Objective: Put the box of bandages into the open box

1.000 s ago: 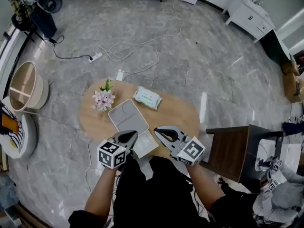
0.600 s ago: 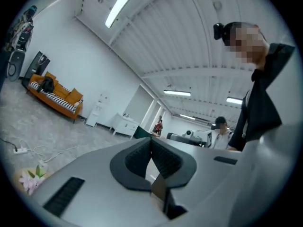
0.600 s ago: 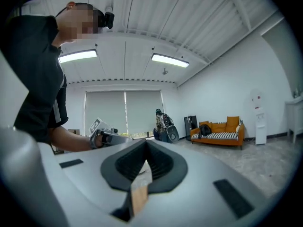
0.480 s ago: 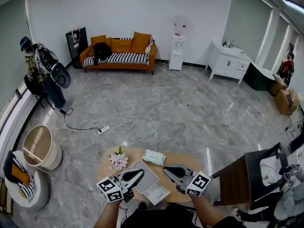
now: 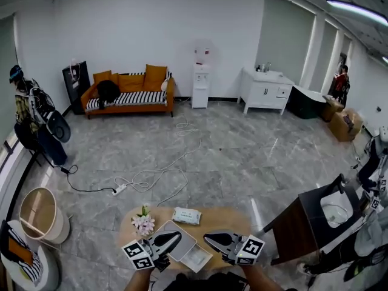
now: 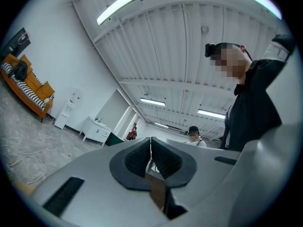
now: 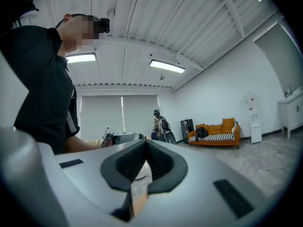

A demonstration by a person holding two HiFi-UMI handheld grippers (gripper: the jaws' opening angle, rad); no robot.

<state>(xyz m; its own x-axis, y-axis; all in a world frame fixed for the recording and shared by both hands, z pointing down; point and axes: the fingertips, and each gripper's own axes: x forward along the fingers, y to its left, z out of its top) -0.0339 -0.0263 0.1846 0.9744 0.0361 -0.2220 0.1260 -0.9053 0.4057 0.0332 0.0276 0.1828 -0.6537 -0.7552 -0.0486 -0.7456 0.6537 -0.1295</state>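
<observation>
A small oval wooden table (image 5: 227, 219) lies at the bottom of the head view. On it a white and green soft pack (image 5: 187, 216) rests at the far side. Nearer me, a flat grey lid (image 5: 179, 237) adjoins a shallow pale open box (image 5: 197, 258). My left gripper (image 5: 175, 237) hovers over the grey lid, its jaws shut and empty. My right gripper (image 5: 208, 237) hangs beside the pale box, also shut with nothing in it. In both gripper views the pads meet, left gripper (image 6: 150, 156) and right gripper (image 7: 145, 158), and both point up at the ceiling.
A pink flower bunch (image 5: 143, 223) stands at the table's left end. A dark wooden stand (image 5: 297, 223) is to the right, a round basket (image 5: 37, 214) to the left. Cables and a power strip (image 5: 120, 188) cross the floor. Sofa (image 5: 128, 93) and cabinet (image 5: 265, 91) line the far wall.
The head view has swung up from looking straight down at the table to looking across the room. Both grippers stay shut over the table's near side.
</observation>
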